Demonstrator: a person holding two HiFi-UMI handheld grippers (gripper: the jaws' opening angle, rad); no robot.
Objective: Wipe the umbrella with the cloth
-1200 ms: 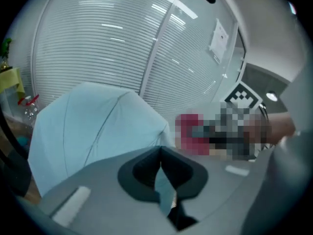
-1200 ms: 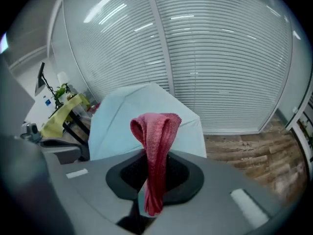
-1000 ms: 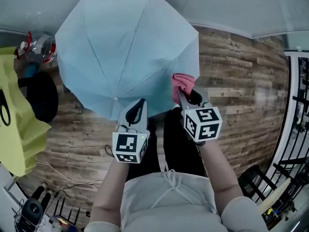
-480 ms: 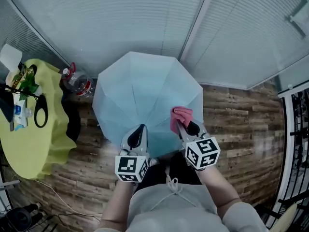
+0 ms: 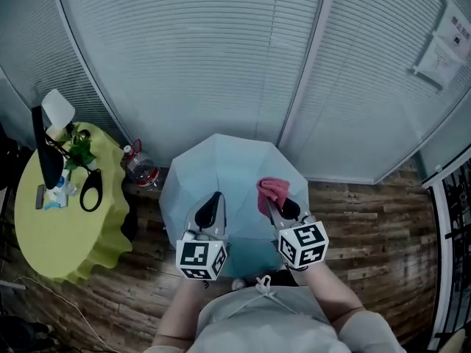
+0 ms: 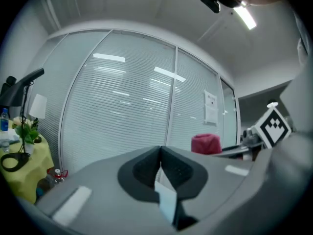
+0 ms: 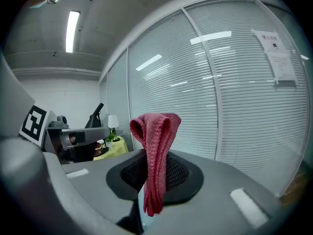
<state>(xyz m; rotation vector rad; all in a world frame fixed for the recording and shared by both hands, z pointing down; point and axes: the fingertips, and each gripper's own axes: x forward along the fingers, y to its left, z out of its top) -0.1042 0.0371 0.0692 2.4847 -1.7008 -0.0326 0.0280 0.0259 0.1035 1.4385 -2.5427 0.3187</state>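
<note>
Before slatted blinds (image 5: 191, 65), our left gripper (image 5: 212, 201) is clamped on the near edge of the pale blue umbrella (image 5: 221, 168). Our right gripper (image 5: 274, 203), just beside, pinches the red cloth (image 5: 272, 188) over its right side.

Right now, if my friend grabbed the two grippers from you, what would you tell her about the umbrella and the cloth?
Left gripper: shut on a pale blue strip, seemingly the edge of the open umbrella.
Right gripper: shut on the pink cloth, which sticks up past the jaws.
Where: in the head view the cloth sits over the umbrella's right side; I cannot tell if it touches.
Done: both things are gripped. Nothing shows how much has been wiped.
Left: rub the cloth over the panels, probably turning the umbrella to reach each one.
</note>
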